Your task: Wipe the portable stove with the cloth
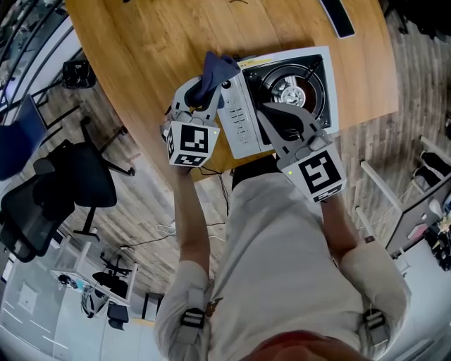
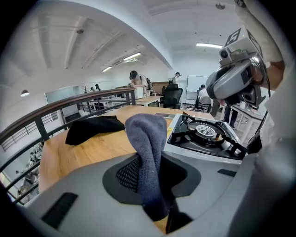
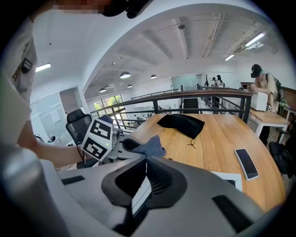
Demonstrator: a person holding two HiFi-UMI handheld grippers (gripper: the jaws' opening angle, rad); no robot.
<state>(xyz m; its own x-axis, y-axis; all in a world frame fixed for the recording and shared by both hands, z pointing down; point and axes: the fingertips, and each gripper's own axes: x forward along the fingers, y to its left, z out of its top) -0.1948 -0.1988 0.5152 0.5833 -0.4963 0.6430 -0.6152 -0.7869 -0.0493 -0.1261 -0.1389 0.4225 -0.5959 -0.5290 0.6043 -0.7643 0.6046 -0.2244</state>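
The portable stove point(image 1: 243, 134), white with a black burner grate, sits at the near edge of the wooden table point(image 1: 155, 42). My left gripper point(image 1: 211, 88) hovers just left of the stove's control panel, shut on a blue-grey cloth point(image 1: 217, 70). In the left gripper view the cloth point(image 2: 148, 157) stands up folded between the jaws, with the stove point(image 2: 203, 136) to the right. My right gripper point(image 1: 264, 109) is shut and empty over the stove's near part. In the right gripper view its jaws point(image 3: 146, 162) meet, and the cloth point(image 3: 150, 147) shows just beyond them.
A black pouch point(image 2: 95, 127) lies further back on the table, and a phone point(image 1: 337, 17) lies at the far right. A black office chair point(image 1: 63, 190) stands on the floor to the left. The table's near edge runs just under the stove.
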